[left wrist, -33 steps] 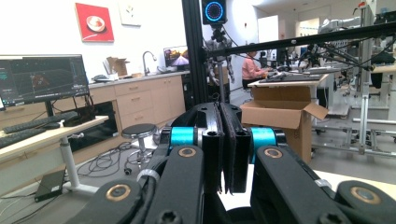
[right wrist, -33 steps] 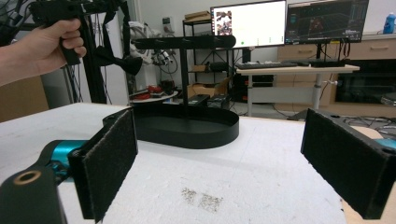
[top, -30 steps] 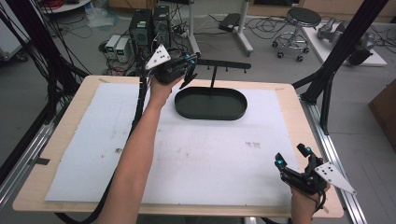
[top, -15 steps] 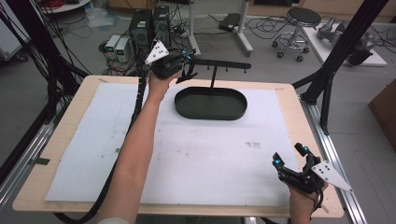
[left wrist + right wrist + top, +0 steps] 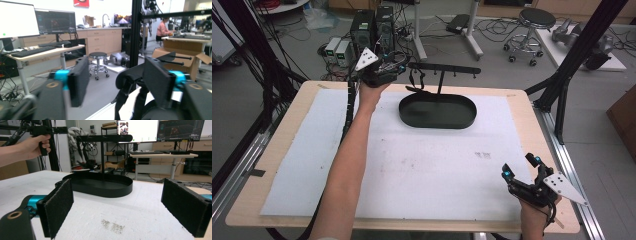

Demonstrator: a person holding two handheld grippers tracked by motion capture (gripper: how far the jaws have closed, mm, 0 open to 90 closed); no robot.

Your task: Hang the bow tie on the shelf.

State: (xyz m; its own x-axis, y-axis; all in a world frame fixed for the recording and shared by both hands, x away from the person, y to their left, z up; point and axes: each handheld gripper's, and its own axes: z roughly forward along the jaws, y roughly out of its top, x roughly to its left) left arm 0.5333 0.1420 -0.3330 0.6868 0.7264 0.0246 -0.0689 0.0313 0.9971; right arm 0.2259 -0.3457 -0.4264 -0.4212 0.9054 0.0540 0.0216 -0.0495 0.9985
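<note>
A black stand has an oval tray base [image 5: 437, 120] and a T-bar [image 5: 444, 69] with small hooks. From the bar's left end hangs a black strap loop [image 5: 414, 82]. My left gripper [image 5: 401, 67] is held level just left of it. Its jaws have just been opening and stand apart in the left gripper view, my left gripper [image 5: 117, 82] framing the strap [image 5: 125, 87] without pressing it. My right gripper [image 5: 519, 167] rests low over the table's near right corner. It is open with nothing between its pads [image 5: 57, 207]. The right gripper view faces the stand [image 5: 103, 157].
A white foam sheet [image 5: 422, 165] covers most of the wooden table [image 5: 272, 150]. Black frame posts [image 5: 572, 60] rise at the back right and left. Beyond the far edge are computers, cables and a stool [image 5: 532, 25] on the floor.
My left gripper has drawn back to the left, away from the bar, and its jaws have opened, letting go of the strap, which now hangs from the bar. The right gripper has stayed put.
</note>
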